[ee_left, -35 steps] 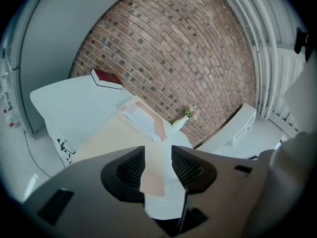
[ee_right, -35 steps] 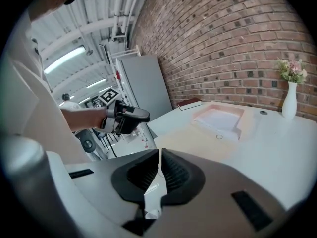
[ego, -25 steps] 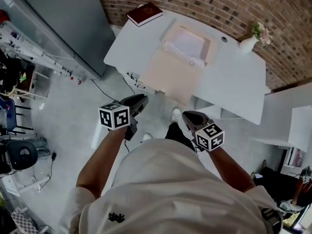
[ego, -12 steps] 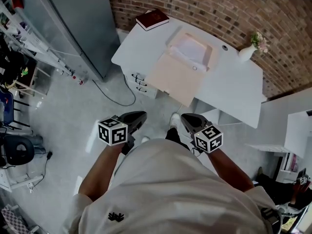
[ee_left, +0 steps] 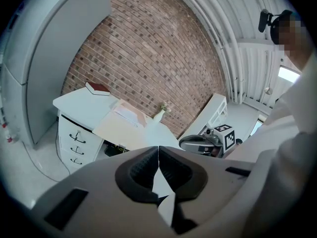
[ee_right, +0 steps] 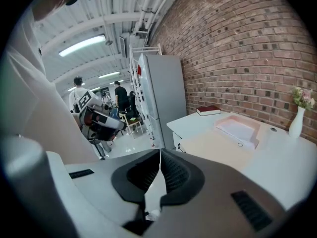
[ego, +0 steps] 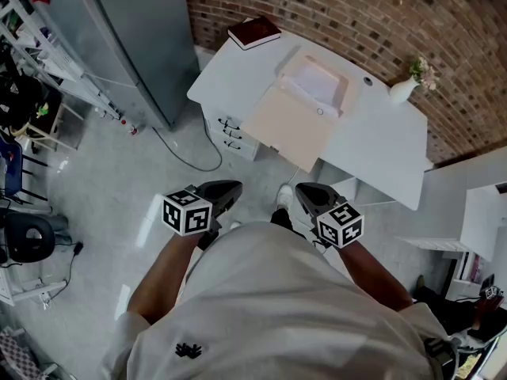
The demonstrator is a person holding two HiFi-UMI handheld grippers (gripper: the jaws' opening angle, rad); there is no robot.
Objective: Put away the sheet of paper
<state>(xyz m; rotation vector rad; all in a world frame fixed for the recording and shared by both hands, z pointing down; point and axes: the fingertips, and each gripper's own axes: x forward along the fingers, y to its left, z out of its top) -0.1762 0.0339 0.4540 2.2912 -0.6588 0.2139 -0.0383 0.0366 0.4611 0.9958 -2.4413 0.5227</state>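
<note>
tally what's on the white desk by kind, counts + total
Dark red book: 1
White vase with flowers: 1
Open pink file box: 1
Paper stack in the box: 1 (sheets not countable)
Small round thing near the vase: 1 (too small to identify)
Total: 5

- The sheet of paper [ego: 287, 123] is large, rectangular and pale peach-beige.
- It lies flat on the white desk [ego: 380, 145], with its near edge jutting out past the desk's front edge.
- Its far edge lies against a pink tray [ego: 318, 77] that holds white papers.
- It lies well ahead of the left gripper [ego: 228, 188] and the right gripper [ego: 306, 191], across open floor and apart from both. It is ahead and to the right of the left one, and almost straight ahead of the right one.
</note>
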